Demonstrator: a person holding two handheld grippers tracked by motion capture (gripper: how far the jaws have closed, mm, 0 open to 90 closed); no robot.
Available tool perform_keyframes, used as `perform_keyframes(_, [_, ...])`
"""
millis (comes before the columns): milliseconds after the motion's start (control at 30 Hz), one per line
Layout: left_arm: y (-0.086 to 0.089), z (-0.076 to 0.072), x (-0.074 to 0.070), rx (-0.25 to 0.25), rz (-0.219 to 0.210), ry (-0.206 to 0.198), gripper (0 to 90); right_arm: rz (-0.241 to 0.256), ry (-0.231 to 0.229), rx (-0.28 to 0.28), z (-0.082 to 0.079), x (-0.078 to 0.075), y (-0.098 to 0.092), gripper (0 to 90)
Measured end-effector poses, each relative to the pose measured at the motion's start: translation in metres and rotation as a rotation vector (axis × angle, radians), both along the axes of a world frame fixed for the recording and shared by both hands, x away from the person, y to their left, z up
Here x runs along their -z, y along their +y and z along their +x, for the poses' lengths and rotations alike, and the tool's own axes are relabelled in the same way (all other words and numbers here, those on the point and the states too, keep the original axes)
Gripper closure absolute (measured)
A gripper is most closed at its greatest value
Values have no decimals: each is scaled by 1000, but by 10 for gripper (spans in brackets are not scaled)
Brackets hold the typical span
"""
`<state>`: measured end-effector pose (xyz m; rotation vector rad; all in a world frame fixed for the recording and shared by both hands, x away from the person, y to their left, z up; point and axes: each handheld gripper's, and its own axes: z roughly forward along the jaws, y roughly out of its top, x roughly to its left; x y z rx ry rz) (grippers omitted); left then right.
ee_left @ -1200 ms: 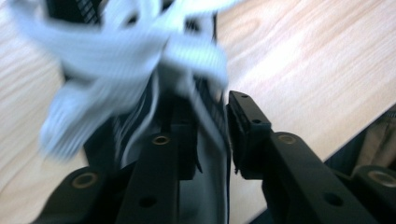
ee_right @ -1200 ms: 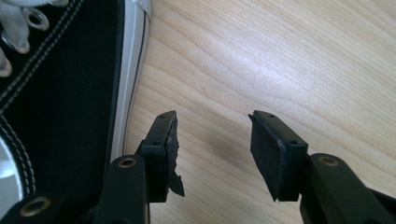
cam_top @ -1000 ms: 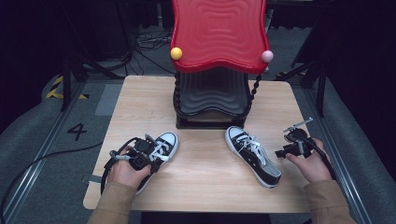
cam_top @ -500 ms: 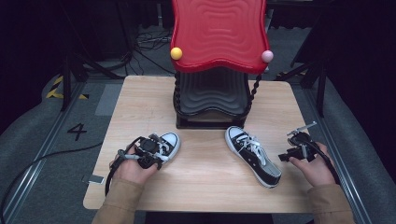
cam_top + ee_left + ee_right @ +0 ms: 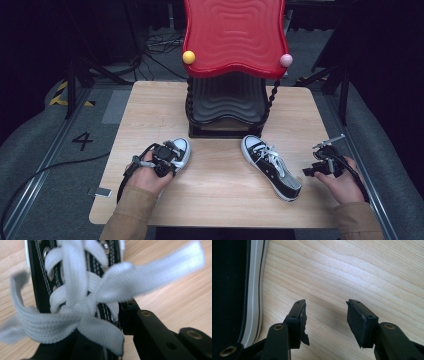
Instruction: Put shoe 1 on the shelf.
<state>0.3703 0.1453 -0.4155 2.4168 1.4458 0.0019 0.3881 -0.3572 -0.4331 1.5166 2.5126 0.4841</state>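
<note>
High view. Table [image 5: 220, 200]: pale wood. Rack [image 5: 227, 107]: black, at the far middle, under a red wavy top [image 5: 234, 35] with a yellow ball [image 5: 188, 57] and a pink ball [image 5: 286, 60] at its front corners. Left shoe [image 5: 176, 152]: black and white sneaker, near the left front of the rack, white toe pointing away from the person, largely covered by the left gripper [image 5: 162, 159] and the hand holding it. Right shoe [image 5: 270, 166]: same kind, lying diagonally right of centre, toe toward the rack, laces up. Right gripper [image 5: 320, 162]: just beside the right shoe's heel, apart from it, over bare wood.

Left gripper view. Left shoe [image 5: 45, 270] very close; white laces [image 5: 82, 297] tied in a bow across black eyelet rows. One black jaw stands right of the bow, the other lies under the lace loops at the bottom; the jaws straddle the knot, but whether they pinch it cannot be told.

Right gripper view. Right gripper [image 5: 325, 312]: jaws spread, nothing between them but wood. Right shoe [image 5: 234, 290]: black side and white sole edge at left, just beside the left jaw, not touching.
</note>
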Motion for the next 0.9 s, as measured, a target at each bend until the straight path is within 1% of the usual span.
perform_keyframes(67, [-3,0,-6,-10,-35,-1,849,1,0,8,-2,0,-2,505])
perform_keyframes(133, [-7,0,-12,14,-61,2,851,0,1,17,-3,0,-4,505])
perform_keyframes(167, [-11,-1,-16,16,-80,-1,851,-2,0,15,-3,0,-4,505])
perform_keyframes(233, [-16,-1,-22,32,-86,-4,851,-3,-3,15,-6,0,-5,505])
perform_keyframes(300, [-23,0,-29,50,-89,-16,851,-3,-2,17,-8,0,-6,505])
perform_keyframes(367, [-28,2,-35,67,-90,-9,851,1,-10,16,-10,0,-7,505])
perform_keyframes(400, [-32,3,-39,78,-96,-8,851,14,-16,13,-11,0,-7,509])
perform_keyframes(433, [-37,4,-46,101,-105,-16,851,53,-12,18,-13,1,-7,533])
perform_keyframes(467, [-37,4,-46,101,-105,-16,850,53,-12,18,-13,1,-7,533])
perform_keyframes(500, [-39,4,-51,109,-108,-16,850,68,-1,18,-14,1,-7,542])
perform_keyframes(567, [-43,4,-60,131,-119,-25,850,83,6,12,-15,3,-6,553])
perform_keyframes(667, [-48,6,-71,138,-135,-42,849,80,19,5,-14,6,-5,557])
perform_keyframes(700, [-50,8,-79,146,-151,-55,849,90,29,6,-12,8,-3,557])
perform_keyframes(733, [-50,8,-79,146,-151,-55,849,90,29,6,-12,8,-3,557])
perform_keyframes(767, [-51,8,-83,145,-155,-53,849,96,31,9,-11,9,-3,557])
perform_keyframes(800, [-53,10,-86,153,-156,-47,848,103,36,9,-9,10,-3,557])
perform_keyframes(833, [-55,10,-90,151,-155,-41,848,104,41,11,-8,10,-3,557])
perform_keyframes(900, [-60,12,-97,154,-136,-45,848,105,43,6,-6,10,-3,557])
